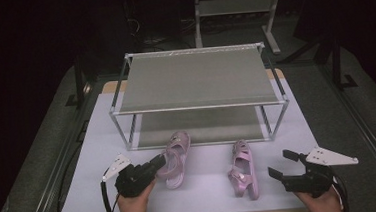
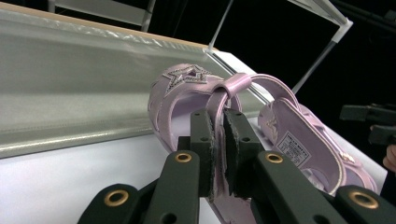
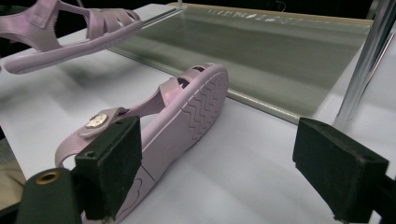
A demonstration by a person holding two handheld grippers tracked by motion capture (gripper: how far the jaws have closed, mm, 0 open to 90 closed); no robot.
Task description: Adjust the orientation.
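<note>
On the bench (image 1: 82, 193), near left: left hand-held gripper (image 2: 218, 140) pinching sandal strap (image 2: 219, 100); lift level toward rack (image 1: 198, 105). Right hand-held gripper (image 3: 224, 163) spread beside second sandal (image 3: 177, 116).

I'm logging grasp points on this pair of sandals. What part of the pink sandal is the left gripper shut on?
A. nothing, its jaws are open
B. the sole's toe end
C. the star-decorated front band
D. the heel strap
D: in the left gripper view the left gripper is shut on the thin heel strap of the pink sandal; the star band lies beyond the jaws.
</note>
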